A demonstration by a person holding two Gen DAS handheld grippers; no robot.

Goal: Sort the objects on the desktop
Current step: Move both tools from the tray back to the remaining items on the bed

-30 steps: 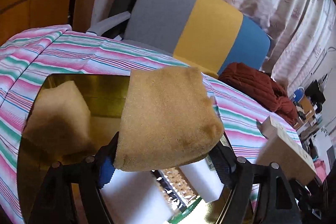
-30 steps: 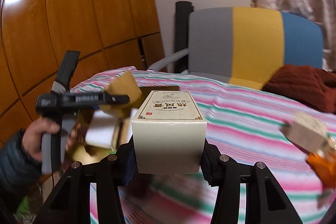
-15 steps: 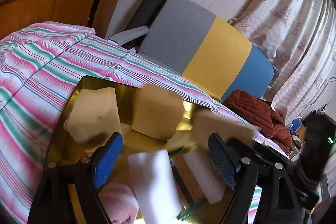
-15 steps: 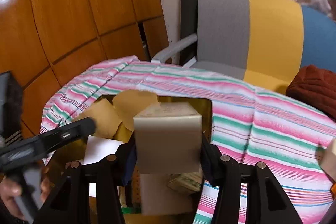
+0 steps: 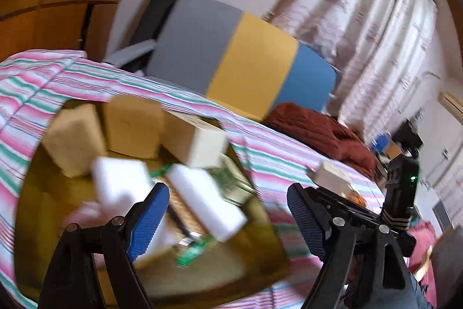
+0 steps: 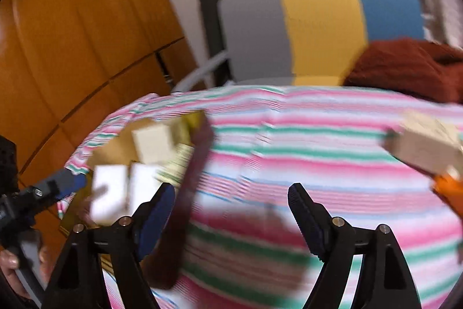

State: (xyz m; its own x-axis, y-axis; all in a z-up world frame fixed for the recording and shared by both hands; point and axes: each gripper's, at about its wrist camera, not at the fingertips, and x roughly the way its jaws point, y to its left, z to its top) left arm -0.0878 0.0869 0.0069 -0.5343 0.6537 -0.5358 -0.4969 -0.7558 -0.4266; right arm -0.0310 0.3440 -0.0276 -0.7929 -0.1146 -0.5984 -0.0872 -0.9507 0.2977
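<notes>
Both grippers empty, gold tray filling up, one box left out on the cloth.

Left wrist view: the left gripper (image 5: 228, 210) is spread wide with nothing between its pads, hanging just over the tray (image 5: 269, 257). Inside the tray are two tan sponges (image 5: 131, 131), a cream box (image 5: 199, 144) and white foam blocks (image 5: 202, 201), all pretty blurry. The loose box (image 5: 330, 178) sits off to the right of the tray, out on the striped cloth (image 5: 277, 161).

Right wrist view: the right gripper (image 6: 231, 213) is also wide open and empty, with the tray down to its left. The loose box lies right of the tray, long axis roughly across the view, an orange thing (image 6: 450, 193) touching it. I'd say the right gripper is nearer, so that's its grab.
</notes>
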